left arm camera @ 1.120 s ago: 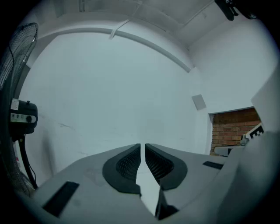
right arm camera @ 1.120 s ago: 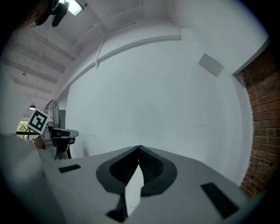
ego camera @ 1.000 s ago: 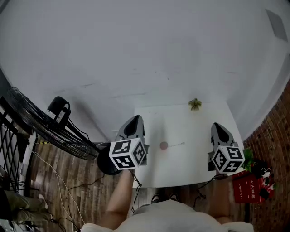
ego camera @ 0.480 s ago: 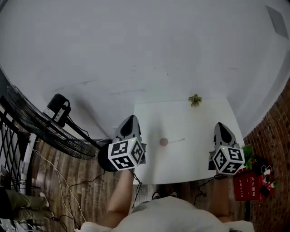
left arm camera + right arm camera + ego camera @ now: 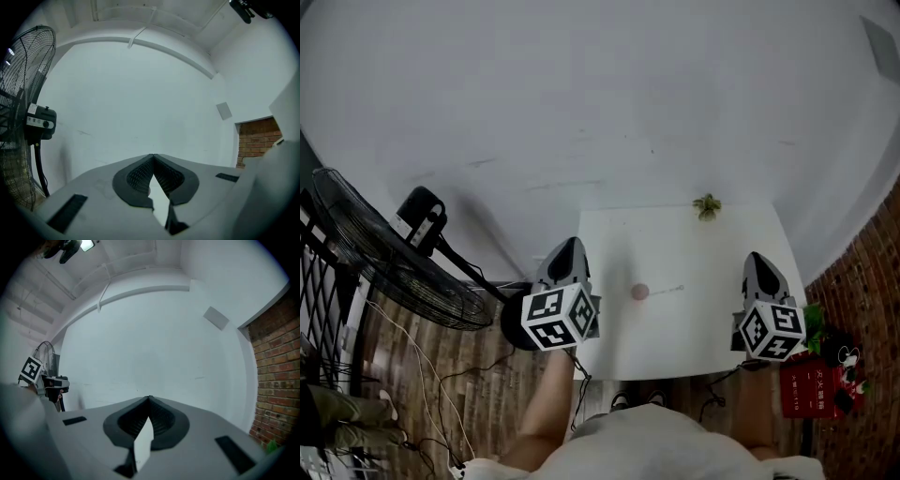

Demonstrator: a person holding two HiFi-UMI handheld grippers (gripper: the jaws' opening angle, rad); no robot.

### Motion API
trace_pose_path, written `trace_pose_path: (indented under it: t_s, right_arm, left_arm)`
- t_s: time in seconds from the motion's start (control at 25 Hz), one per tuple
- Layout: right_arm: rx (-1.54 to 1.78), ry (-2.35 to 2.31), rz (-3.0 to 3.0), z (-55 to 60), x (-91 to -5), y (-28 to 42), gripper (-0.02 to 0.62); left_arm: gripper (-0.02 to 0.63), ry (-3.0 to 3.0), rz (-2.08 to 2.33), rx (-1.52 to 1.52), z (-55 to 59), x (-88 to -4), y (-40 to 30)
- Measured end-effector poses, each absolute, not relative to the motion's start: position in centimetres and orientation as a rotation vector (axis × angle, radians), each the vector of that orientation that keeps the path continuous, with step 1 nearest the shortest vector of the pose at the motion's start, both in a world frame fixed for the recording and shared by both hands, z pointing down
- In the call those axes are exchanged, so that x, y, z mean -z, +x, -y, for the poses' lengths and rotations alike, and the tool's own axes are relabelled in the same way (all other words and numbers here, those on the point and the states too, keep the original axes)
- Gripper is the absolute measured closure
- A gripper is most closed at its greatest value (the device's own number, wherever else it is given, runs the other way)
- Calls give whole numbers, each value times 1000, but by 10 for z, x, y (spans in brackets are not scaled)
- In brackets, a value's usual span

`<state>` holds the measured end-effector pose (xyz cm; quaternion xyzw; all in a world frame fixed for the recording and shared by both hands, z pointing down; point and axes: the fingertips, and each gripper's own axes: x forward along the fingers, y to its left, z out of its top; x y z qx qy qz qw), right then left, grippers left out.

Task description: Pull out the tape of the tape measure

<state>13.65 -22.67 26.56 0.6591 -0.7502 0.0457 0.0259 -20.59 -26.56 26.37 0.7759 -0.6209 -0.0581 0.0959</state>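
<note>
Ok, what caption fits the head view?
Left gripper and right gripper, both shut, flank a pink tape measure on a table.

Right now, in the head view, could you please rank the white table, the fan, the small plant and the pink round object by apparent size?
Largest to smallest:
1. white table
2. fan, seen at an angle
3. small plant
4. pink round object, only slightly smaller than the plant, so these two are nearly alike

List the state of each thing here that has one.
left gripper, jaws shut, empty.
right gripper, jaws shut, empty.
tape measure, lying on the table, untouched, a short thin strip out to its right.
fan, upright; running or not cannot be told.
</note>
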Motion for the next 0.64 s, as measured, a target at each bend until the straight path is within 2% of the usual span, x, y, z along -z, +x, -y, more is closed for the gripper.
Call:
trace_pose_path:
  t_s: [0.64]
  right_arm:
    - [-140,2009,2338,231,-268,132,594]
  left_arm:
    - [595,2272,1851,164,268,-270,-213]
